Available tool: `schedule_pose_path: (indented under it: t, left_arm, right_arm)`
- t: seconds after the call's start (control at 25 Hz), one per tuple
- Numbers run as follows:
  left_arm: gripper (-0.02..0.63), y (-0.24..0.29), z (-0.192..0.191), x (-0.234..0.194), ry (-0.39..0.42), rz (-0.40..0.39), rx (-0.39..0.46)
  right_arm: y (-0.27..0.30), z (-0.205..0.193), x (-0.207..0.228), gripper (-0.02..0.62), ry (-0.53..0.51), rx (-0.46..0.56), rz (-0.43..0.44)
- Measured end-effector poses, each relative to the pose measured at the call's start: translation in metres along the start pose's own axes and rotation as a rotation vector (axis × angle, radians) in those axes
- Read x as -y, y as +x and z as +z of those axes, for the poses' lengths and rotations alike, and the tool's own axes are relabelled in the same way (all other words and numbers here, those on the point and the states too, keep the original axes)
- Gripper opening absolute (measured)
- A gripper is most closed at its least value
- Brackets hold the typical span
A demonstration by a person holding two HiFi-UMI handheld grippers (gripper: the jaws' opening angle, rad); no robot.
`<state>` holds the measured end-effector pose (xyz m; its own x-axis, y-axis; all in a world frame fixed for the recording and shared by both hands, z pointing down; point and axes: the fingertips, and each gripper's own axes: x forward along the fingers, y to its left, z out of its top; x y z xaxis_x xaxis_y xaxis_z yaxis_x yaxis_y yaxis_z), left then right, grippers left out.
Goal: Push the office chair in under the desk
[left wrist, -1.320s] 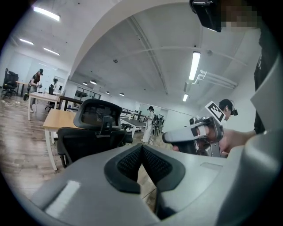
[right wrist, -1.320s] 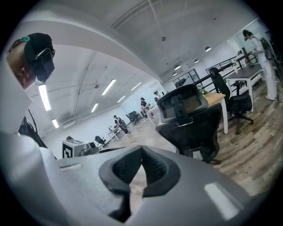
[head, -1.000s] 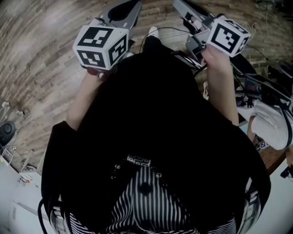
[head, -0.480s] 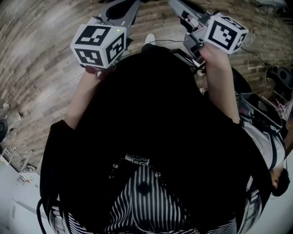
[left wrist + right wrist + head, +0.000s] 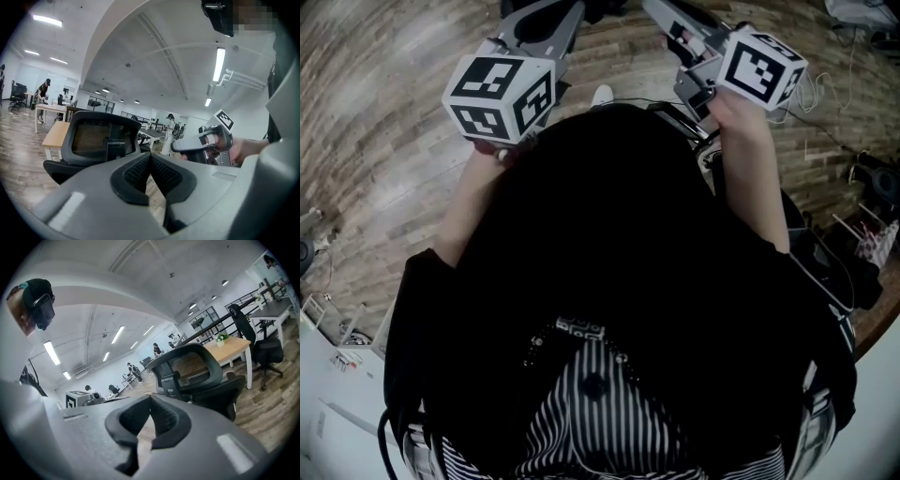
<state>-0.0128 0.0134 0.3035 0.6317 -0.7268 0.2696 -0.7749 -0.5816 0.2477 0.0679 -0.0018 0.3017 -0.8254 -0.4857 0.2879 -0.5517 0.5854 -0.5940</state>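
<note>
The black office chair with a mesh back stands on the wood floor ahead of both grippers, a short way off and untouched; the right gripper view also shows the chair. A wooden-topped desk stands behind it. My left gripper is shut with nothing between its pads. My right gripper is shut and empty too. In the head view the left gripper and right gripper are held out side by side at the top, above a dark garment.
A second black chair stands by a white desk at the far right. A wooden bench or table lies left of the chair. Cables and bags lie on the floor at my right. People stand at distant desks.
The floor and the clutter at the right have slid through the head view as I walked forward. Both grippers kept their place in the picture and stayed shut.
</note>
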Motion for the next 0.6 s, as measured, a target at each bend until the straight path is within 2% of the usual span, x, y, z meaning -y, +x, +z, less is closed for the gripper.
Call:
schedule_pose_path:
  t: [0.32,0.6]
  left_arm:
    - [0.005,0.075,0.018,0.012,0.017,0.017,-0.020]
    - [0.005,0.091,0.011,0.014,0.015,0.032,-0.036]
  right_arm:
    - [-0.021,0.038,0.066,-0.001,0.025,0.003,0.026]
    - [-0.023,0.039,0.087,0.000,0.022,0.004,0.039]
